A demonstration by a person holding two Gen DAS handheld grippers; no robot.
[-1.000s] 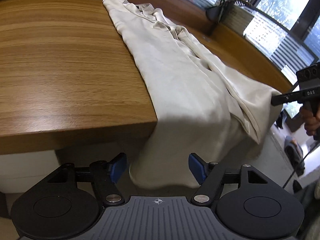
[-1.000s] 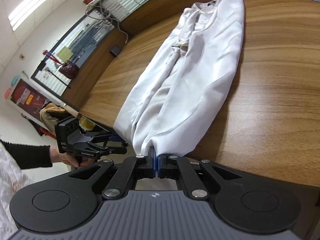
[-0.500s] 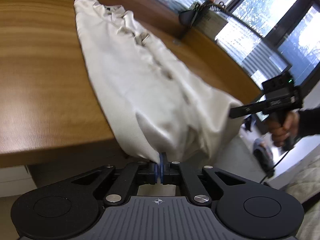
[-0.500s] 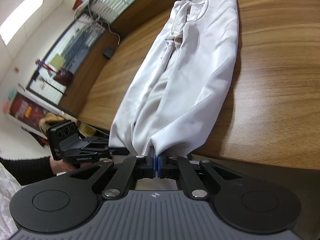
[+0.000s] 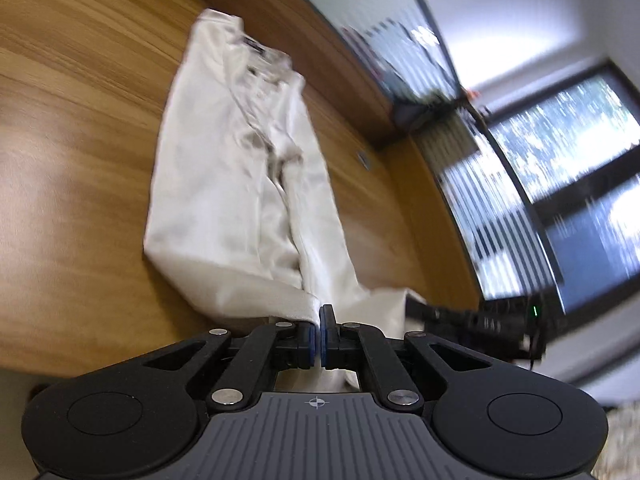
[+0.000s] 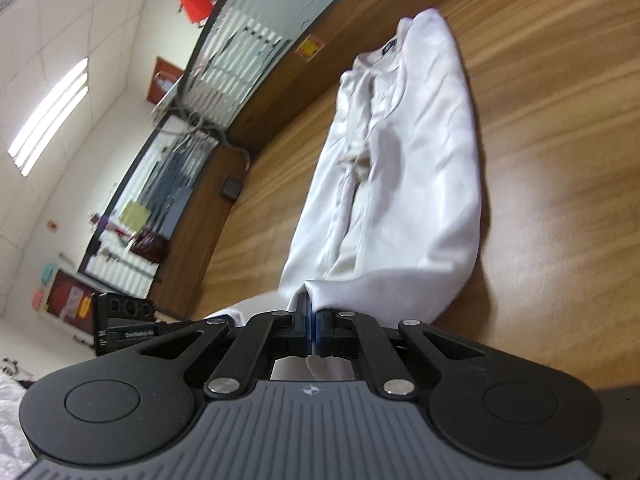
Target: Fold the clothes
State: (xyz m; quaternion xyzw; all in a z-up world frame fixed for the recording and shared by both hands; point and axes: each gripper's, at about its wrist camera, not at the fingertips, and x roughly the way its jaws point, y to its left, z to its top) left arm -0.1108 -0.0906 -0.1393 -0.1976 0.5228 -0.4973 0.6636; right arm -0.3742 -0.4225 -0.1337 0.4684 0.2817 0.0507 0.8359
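While both grippers clamp its near hem, the white shirt (image 5: 240, 184) lies lengthwise on the wooden bench (image 5: 72, 128), collar at the bench's far side. Left gripper (image 5: 320, 334) and right gripper (image 6: 311, 330) each have fingers closed on cloth. The fabric looks light, limp and slippery, so corner holds suit it best. Beyond the bench stand blinds and bright windows.
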